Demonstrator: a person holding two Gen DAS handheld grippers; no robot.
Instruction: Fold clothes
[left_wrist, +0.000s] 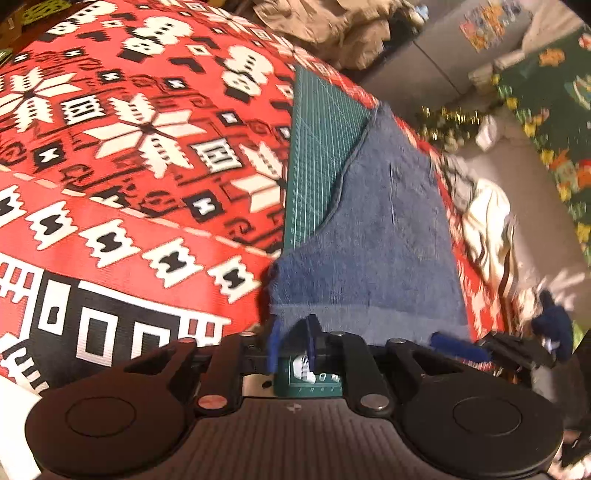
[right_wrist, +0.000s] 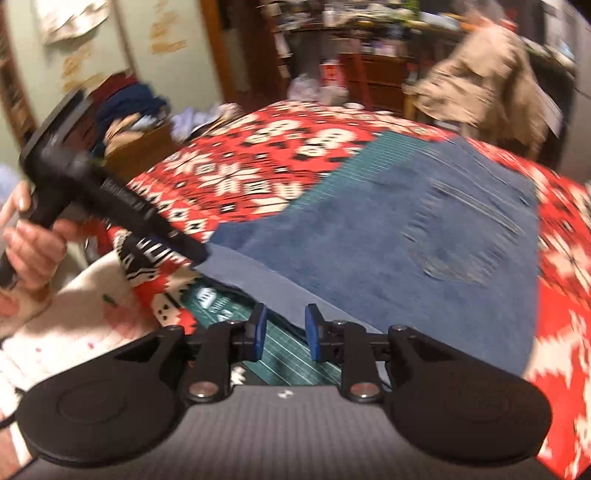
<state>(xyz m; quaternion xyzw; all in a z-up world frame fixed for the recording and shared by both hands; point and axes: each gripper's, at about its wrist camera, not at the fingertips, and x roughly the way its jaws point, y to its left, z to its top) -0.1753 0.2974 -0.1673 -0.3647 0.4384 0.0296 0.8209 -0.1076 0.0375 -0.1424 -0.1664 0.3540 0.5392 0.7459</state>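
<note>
Left tongs (left_wrist: 291, 341): closed tight, pinching the blue towel (left_wrist: 373, 236) corner.
Right tongs (right_wrist: 283, 332): a bit open, holding nothing.
Risk: pull one-sided and your fold goes crooked.

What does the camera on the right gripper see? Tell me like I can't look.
A blue towel lies on a green mat over a red patterned tablecloth. The right gripper hangs at its near edge, jaws open and empty. The left gripper pinches the towel's left corner.

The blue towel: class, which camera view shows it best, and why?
The left wrist view: the blue towel is sharp there, its edges clear on the green mat. The right wrist view shows more of its surface, but blurred.
</note>
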